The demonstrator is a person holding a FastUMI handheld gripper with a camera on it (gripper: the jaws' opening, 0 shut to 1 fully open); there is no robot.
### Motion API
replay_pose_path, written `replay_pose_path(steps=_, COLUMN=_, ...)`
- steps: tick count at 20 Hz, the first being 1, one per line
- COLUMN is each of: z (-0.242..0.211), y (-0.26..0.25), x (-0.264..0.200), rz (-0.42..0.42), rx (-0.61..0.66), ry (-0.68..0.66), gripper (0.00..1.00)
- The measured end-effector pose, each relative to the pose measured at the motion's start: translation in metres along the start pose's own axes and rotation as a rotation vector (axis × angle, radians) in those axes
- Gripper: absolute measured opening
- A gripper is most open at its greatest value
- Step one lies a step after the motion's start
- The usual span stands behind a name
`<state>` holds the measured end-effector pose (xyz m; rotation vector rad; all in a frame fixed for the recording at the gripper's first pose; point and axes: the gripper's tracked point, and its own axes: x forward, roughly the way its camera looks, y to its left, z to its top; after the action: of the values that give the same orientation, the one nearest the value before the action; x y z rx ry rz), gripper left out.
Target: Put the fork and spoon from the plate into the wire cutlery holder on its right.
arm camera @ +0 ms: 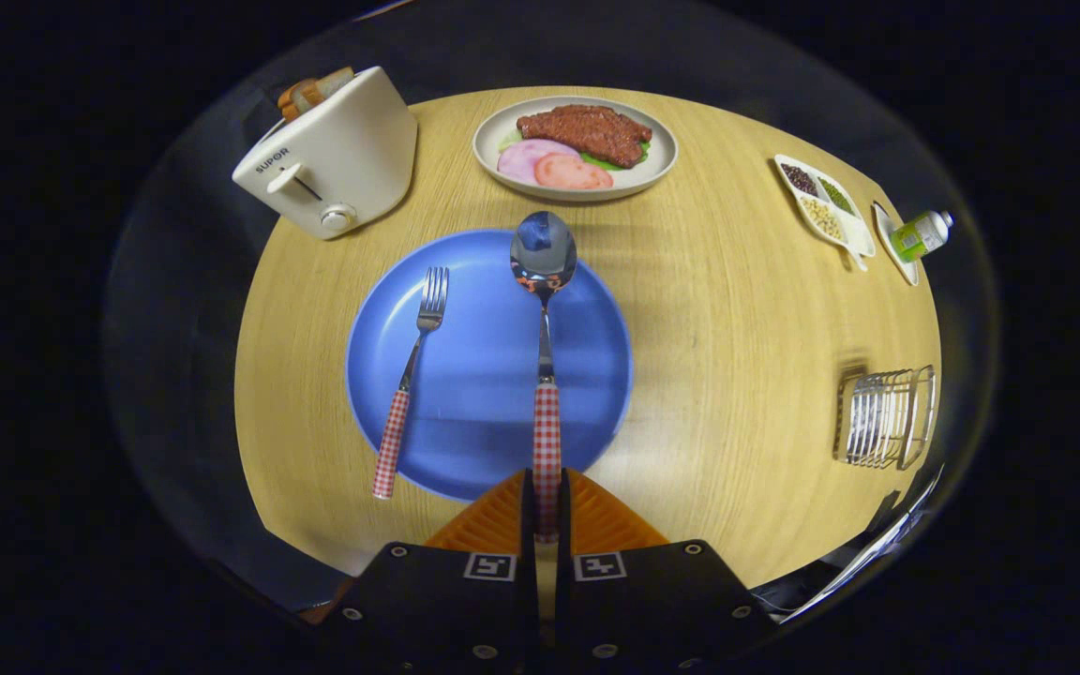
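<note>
Wooden table [737, 375]: tool [547, 502] clamps spoon [545, 281], red-checked handle.

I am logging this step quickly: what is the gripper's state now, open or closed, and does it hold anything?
Gripper: closed on the spoon handle, jaws pressing both sides.

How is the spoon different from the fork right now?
The spoon has a round bowl; the fork has prongs. The gripper is shut on the spoon's handle, while the fork is untouched. The spoon points straight ahead; the fork lies slanted to its left on the blue plate. Both have red checked handles.
</note>
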<state>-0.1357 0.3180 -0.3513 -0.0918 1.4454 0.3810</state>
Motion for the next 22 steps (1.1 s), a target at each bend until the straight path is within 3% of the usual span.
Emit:
replay_pose_path(steps=4, z=-0.01, y=-0.059, x=-0.047, rz=-0.011, rx=0.003, ry=-0.02, gripper=0.08)
replay_pose_path(steps=7, z=-0.022, y=-0.122, x=-0.073, rz=-0.083, rx=-0.013, ry=-0.044, gripper=0.08)
replay_pose_path(steps=15, z=-0.077, y=-0.243, x=-0.093, rz=-0.166, rx=0.047, ry=0.034, gripper=0.08)
replay_pose_path(steps=22, z=-0.11, y=-0.284, x=-0.091, rz=-0.158, rx=0.021, ry=0.149, gripper=0.09)
